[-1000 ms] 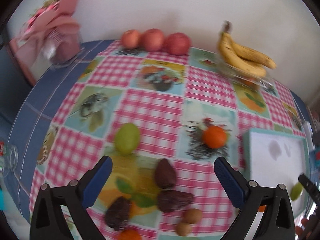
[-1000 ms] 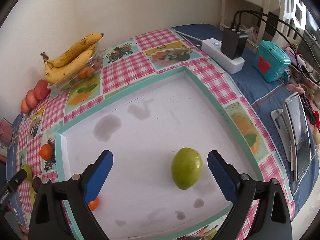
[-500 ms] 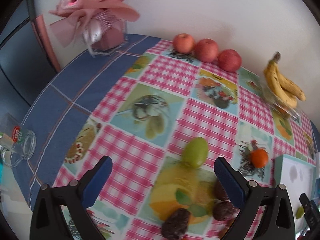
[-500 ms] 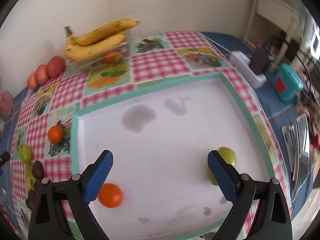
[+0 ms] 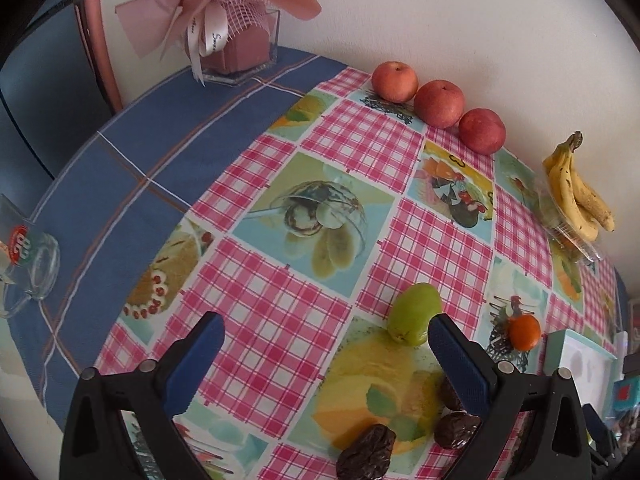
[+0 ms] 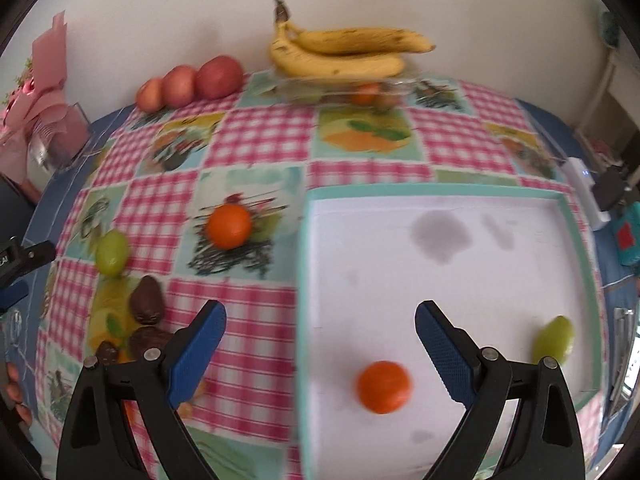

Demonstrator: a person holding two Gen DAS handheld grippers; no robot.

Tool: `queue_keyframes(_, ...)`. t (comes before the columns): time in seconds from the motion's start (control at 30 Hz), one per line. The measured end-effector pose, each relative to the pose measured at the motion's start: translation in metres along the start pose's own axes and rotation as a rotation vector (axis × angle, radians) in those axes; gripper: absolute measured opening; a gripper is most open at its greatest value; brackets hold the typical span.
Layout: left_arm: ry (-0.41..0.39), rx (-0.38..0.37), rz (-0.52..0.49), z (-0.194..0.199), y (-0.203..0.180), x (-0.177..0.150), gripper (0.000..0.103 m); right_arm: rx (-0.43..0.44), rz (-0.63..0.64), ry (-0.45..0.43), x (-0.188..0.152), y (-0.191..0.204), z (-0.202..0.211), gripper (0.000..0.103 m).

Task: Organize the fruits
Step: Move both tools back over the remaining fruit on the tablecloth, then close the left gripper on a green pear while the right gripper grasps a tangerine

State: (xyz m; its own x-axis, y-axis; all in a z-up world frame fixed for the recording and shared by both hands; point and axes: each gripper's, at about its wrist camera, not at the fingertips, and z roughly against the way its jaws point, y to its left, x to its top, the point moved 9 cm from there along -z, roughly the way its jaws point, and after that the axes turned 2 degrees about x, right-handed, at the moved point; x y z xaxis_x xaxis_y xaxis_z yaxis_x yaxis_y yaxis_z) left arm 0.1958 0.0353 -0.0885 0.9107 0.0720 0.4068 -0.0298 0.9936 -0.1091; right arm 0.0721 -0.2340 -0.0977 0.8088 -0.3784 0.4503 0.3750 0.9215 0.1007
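Home: fruit-print tablecloth (image 5: 360, 184), gift bouquet (image 5: 216, 8).

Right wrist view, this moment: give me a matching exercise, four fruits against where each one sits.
Things:
1. bananas
2. three red apples
3. green fruit by the tray's right wall
4. orange on the cloth

Places:
A. inside the white tray
B. on top of a clear plastic box at the wall
C. in a row at the wall, left of the bananas
D. on a printed square of the tablecloth, left of the tray

Pairs: 1-B, 2-C, 3-A, 4-D
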Motion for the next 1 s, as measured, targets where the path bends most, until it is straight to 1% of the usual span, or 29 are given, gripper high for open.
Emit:
queue_keyframes(0.13,0.023,-0.077,0.056,-0.009,-0.005,0.002,0.102,0.002,0.033,0.009,0.007,0.018,-0.005,0.096)
queue_keyframes(0.23,0.031,-0.073,0.054,-0.016,-0.006,0.001,0.101,0.023,0.029,0.002,0.019,0.029,-0.005,0.096)
queue_keyframes(0.33,0.035,-0.101,0.037,-0.020,-0.014,0.002,0.099,0.063,0.019,-0.015,0.034,0.042,-0.004,0.096)
queue_keyframes(0.47,0.026,-0.121,-0.007,-0.022,-0.028,0.004,0.096,0.056,0.022,-0.032,0.057,0.050,-0.003,0.096)
queue_keyframes(0.6,0.039,-0.136,-0.048,-0.030,-0.042,0.001,0.092,0.081,-0.019,-0.039,0.073,0.050,-0.002,0.096)
queue_keyframes(0.7,0.053,-0.140,-0.074,-0.038,-0.049,-0.002,0.090,0.070,-0.015,-0.033,0.082,0.053,-0.007,0.095)
queue_keyframes(0.8,0.064,-0.141,-0.080,-0.044,-0.053,-0.004,0.088,0.072,-0.010,-0.018,0.082,0.055,-0.016,0.095)
queue_keyframes(0.87,0.068,-0.141,-0.088,-0.047,-0.054,-0.005,0.087,0.084,-0.006,0.004,0.078,0.058,-0.025,0.091)
queue_keyframes(0.9,0.069,-0.140,-0.092,-0.049,-0.055,-0.005,0.087,0.089,0.004,0.019,0.075,0.061,-0.031,0.088)
queue_keyframes(1.0,0.072,-0.148,-0.099,-0.051,-0.059,-0.006,0.079,0.077,-0.001,0.055,0.068,0.062,-0.046,0.087)
